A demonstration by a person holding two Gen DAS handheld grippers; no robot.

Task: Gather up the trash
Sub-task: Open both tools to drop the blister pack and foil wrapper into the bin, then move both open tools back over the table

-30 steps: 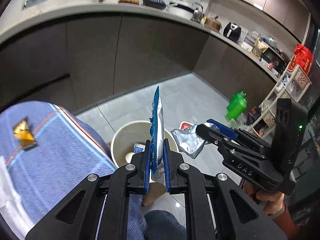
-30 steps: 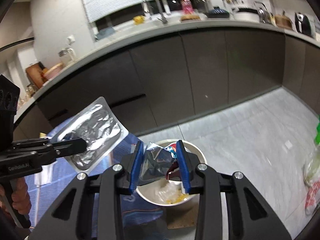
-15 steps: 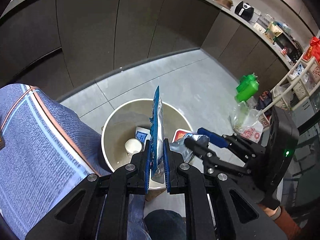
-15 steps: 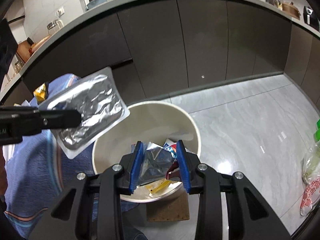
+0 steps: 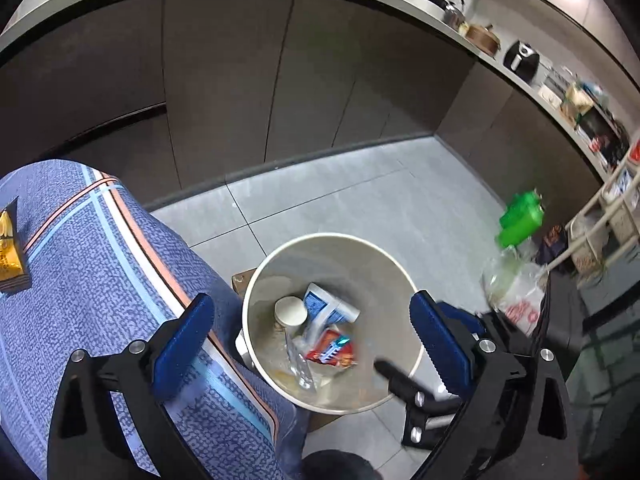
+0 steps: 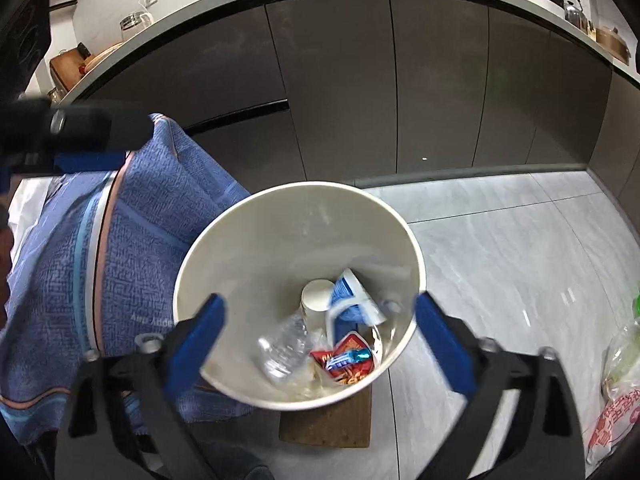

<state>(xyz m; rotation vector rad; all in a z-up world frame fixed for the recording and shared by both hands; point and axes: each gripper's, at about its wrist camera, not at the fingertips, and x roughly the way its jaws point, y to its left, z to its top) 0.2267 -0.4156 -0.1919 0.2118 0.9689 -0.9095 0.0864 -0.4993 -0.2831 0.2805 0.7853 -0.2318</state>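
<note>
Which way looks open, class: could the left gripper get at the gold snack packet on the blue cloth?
Probably yes: the gold snack packet lies uncovered on the blue cloth, and the left gripper is empty, jaws wide.

Gold packet [image 5: 9,250] cut by left edge, countertop items too small

The right hand-held gripper [image 6: 318,322] hung over the white bin [image 6: 280,216], its jaws having just opened wide with nothing between them. Inside lay a paper cup [image 6: 317,295], a blue packet [image 6: 349,300], a clear bottle [image 6: 282,346] and a red wrapper [image 6: 346,358].
</note>
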